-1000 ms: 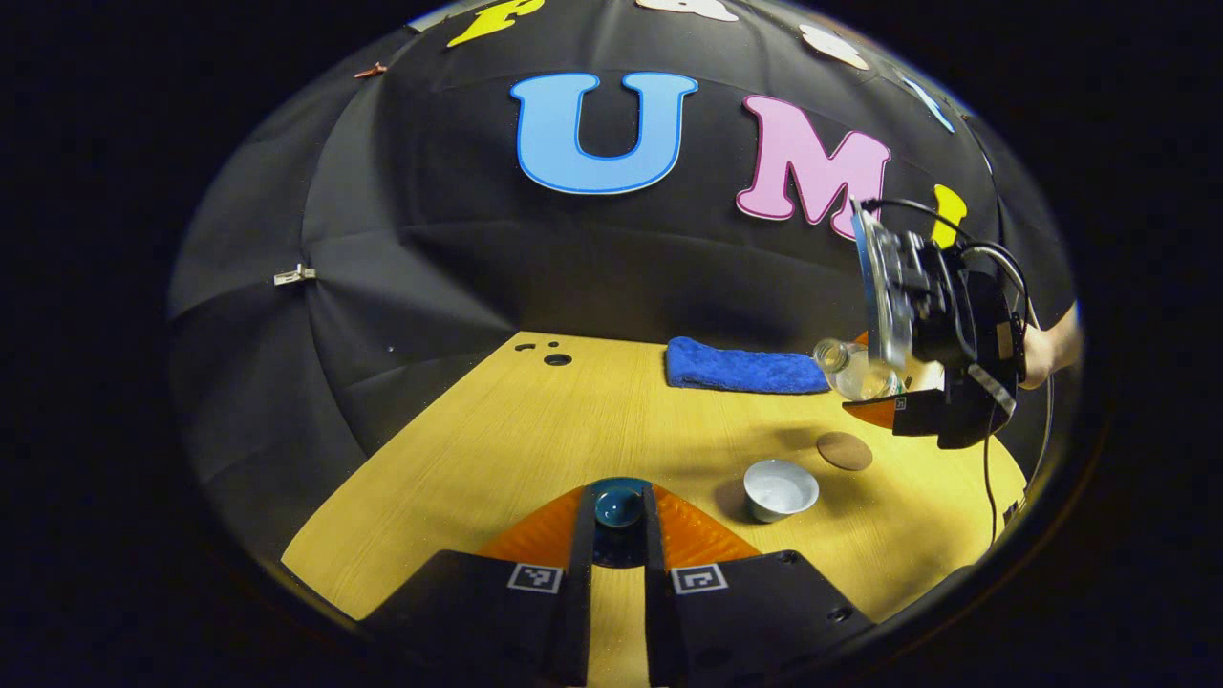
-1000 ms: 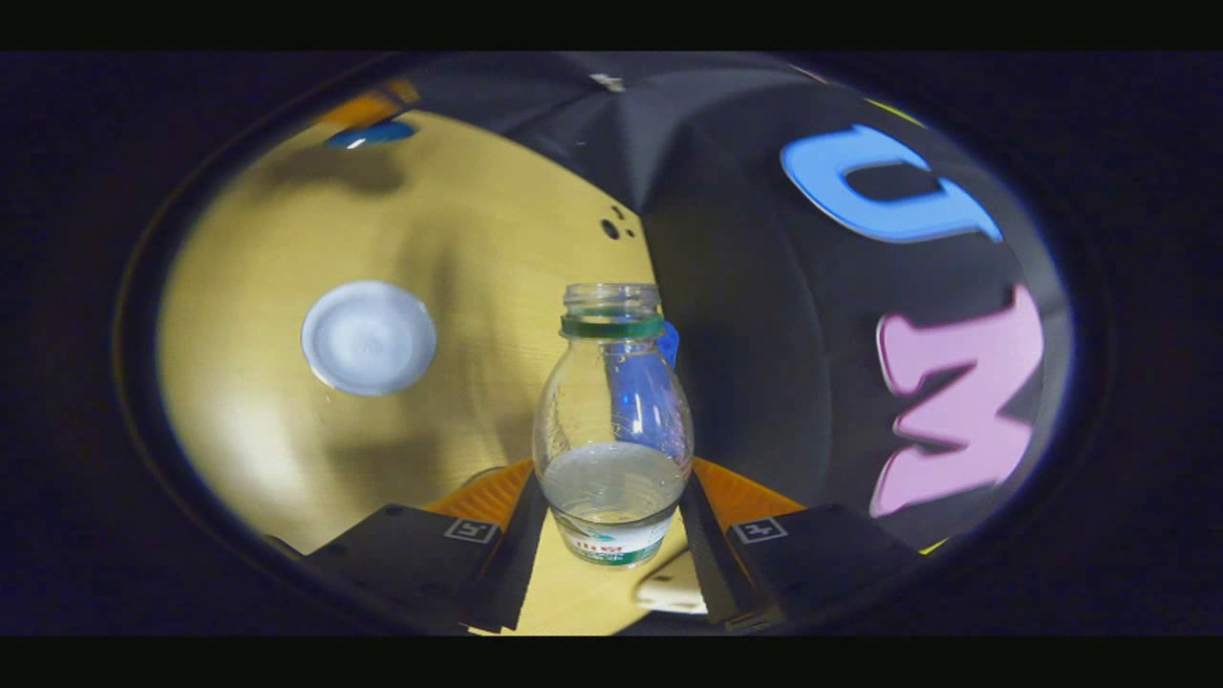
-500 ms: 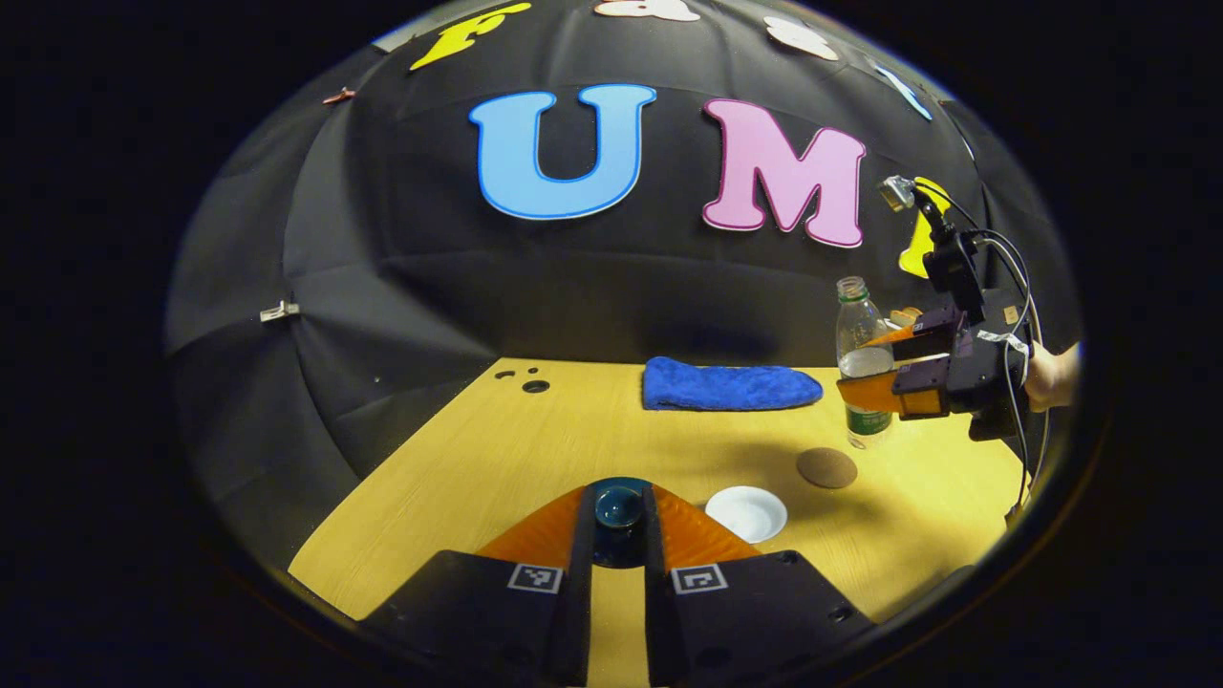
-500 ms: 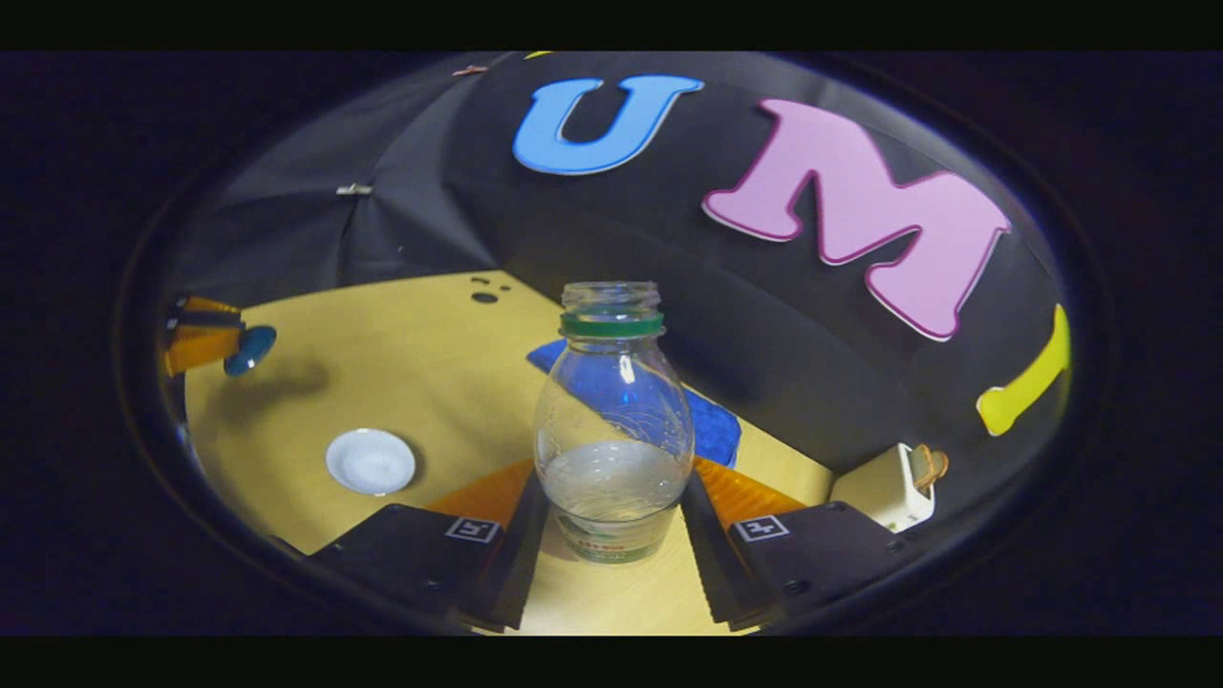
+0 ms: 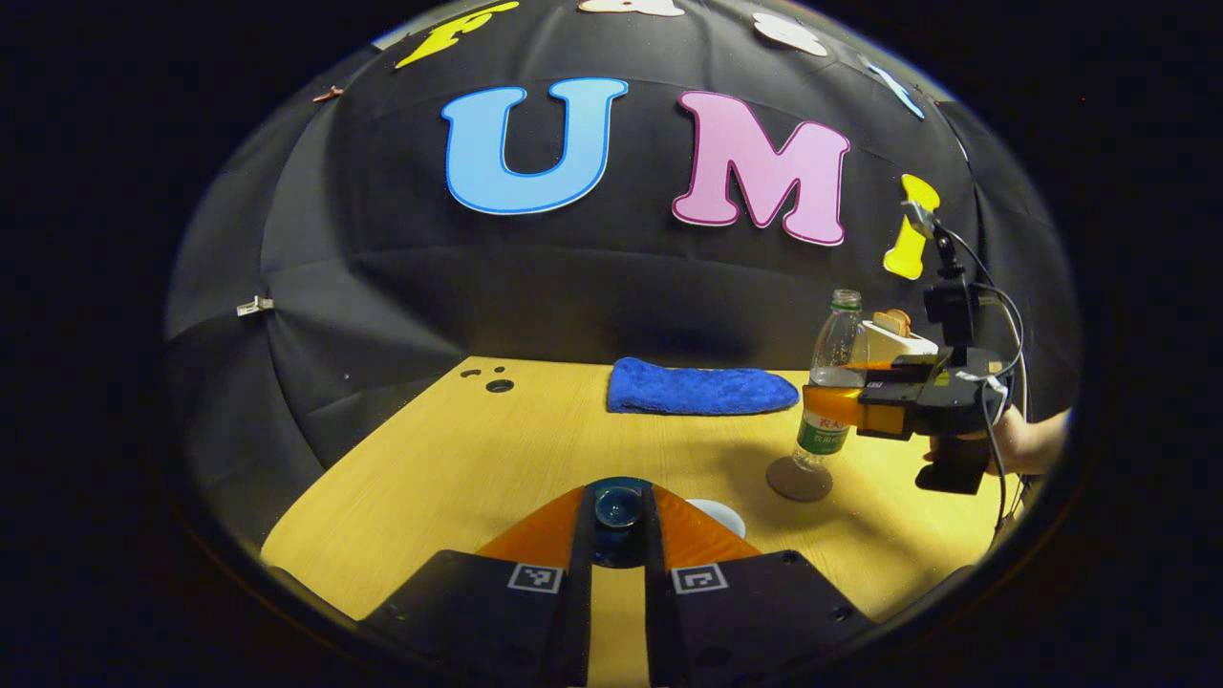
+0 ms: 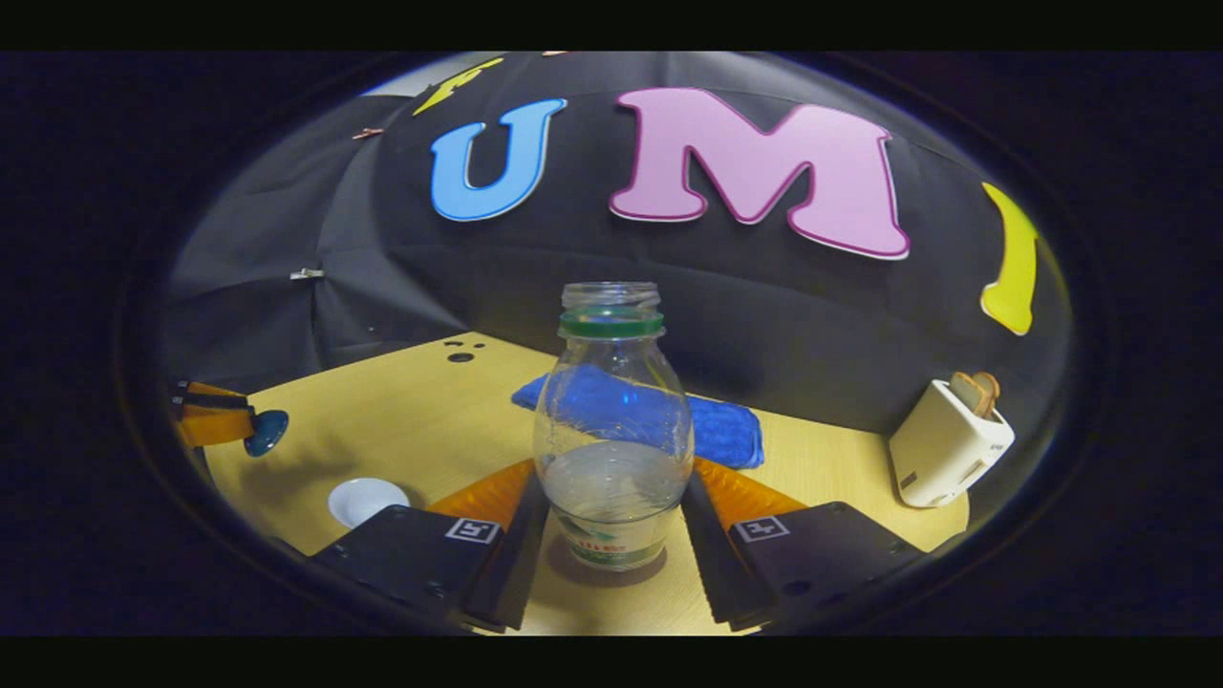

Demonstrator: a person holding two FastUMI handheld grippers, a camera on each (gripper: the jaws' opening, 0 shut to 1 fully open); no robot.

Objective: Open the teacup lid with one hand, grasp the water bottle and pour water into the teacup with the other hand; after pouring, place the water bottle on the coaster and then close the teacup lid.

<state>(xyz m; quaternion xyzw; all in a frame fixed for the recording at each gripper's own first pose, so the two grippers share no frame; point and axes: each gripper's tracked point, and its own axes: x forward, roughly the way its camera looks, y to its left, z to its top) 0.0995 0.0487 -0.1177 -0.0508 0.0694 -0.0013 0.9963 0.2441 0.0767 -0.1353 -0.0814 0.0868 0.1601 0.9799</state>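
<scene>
Setting water bottle (image 6: 612,440) upright on coaster (image 5: 799,480), right tool (image 6: 611,516) clamped around its lower body. Left tool (image 5: 617,511) grips lid (image 5: 617,505) above worktop (image 5: 535,449), teacup (image 5: 718,515) just beside. Next: release bottle, recap cup.

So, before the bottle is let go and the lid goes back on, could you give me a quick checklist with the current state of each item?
1. Water bottle upright: ok.
2. Bottle over the coaster: ok in the left gripper view, where its base meets the disc.
3. Bottle fully resting, not hovering: cannot tell.
4. Right gripper holding the bottle: ok, both fingers press its sides, so it has yet to open.
5. Lid held in the left gripper: ok, pinched between the fingers above the table.
6. Teacup open and unobstructed for the lid: ok.
</scene>
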